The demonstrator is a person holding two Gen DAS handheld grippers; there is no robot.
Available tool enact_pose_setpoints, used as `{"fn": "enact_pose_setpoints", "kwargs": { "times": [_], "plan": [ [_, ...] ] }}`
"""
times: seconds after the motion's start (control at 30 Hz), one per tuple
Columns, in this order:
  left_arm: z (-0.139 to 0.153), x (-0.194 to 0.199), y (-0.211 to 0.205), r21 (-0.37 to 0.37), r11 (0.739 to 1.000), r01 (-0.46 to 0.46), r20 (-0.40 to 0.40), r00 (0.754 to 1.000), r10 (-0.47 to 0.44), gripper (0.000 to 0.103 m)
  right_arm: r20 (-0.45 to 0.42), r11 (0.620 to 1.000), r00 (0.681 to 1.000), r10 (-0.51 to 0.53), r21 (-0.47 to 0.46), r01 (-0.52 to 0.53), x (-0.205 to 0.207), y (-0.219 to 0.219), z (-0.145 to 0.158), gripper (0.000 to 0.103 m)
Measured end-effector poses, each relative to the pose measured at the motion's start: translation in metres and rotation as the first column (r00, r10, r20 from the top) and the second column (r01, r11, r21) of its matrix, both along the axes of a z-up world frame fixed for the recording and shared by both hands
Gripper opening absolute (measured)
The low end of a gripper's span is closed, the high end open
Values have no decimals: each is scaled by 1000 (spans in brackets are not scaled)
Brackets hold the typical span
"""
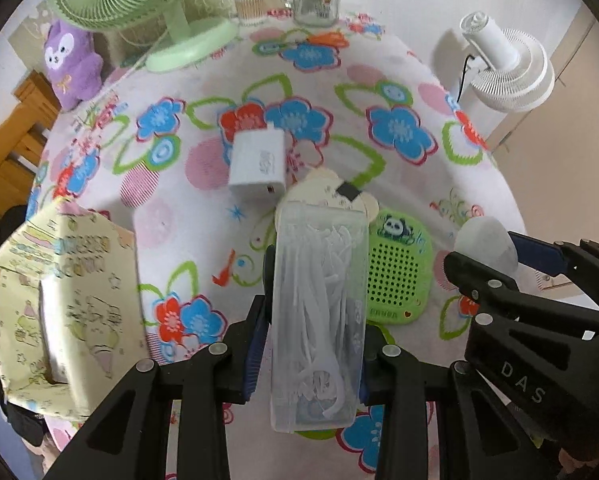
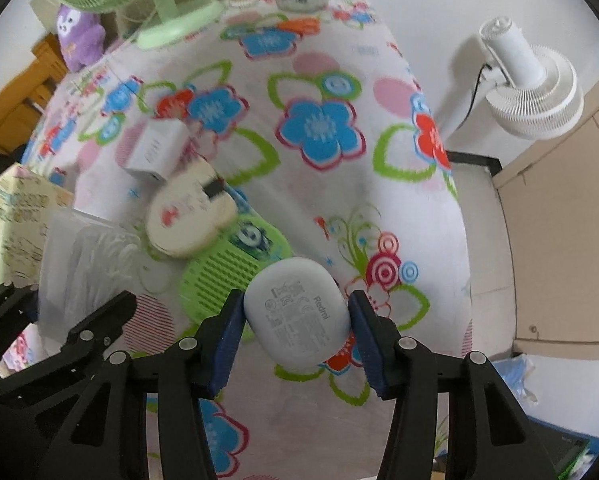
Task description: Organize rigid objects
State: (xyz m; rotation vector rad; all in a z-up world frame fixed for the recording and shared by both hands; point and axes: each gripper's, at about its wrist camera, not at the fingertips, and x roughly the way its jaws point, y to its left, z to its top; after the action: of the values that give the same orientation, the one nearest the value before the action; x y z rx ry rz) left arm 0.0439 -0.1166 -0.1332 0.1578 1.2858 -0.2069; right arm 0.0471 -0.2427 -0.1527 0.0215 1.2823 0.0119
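Above the flowered desk [image 1: 379, 60], the left hand-held gripper [image 1: 313, 332] clamps a clear floss-pick box [image 1: 319, 320] while the right hand-held gripper [image 2: 297, 320] grips a white earbud case [image 2: 297, 314]

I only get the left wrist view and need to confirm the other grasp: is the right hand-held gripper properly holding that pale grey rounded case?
Observer: Yes. The right hand-held gripper has both blue pads pressed against the sides of the pale grey rounded plastic case.
Operator: Which face shows?
Observer: A printed face, with small markings and the word Redmi.
Operator: Anything past the floral-clothed table on its right?
Observer: What looks like a pale blue plastic bag lies low beside it.
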Motion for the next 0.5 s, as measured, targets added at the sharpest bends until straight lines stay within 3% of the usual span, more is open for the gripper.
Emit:
{"fn": "enact_pose_setpoints", "kwargs": {
  "times": [0.5],
  "plan": [
    [61,-3,33,-11,1000,-8,70,998,9,36,81,1000,997,10,-13,-9,-10,39,69,56]
  ]
}}
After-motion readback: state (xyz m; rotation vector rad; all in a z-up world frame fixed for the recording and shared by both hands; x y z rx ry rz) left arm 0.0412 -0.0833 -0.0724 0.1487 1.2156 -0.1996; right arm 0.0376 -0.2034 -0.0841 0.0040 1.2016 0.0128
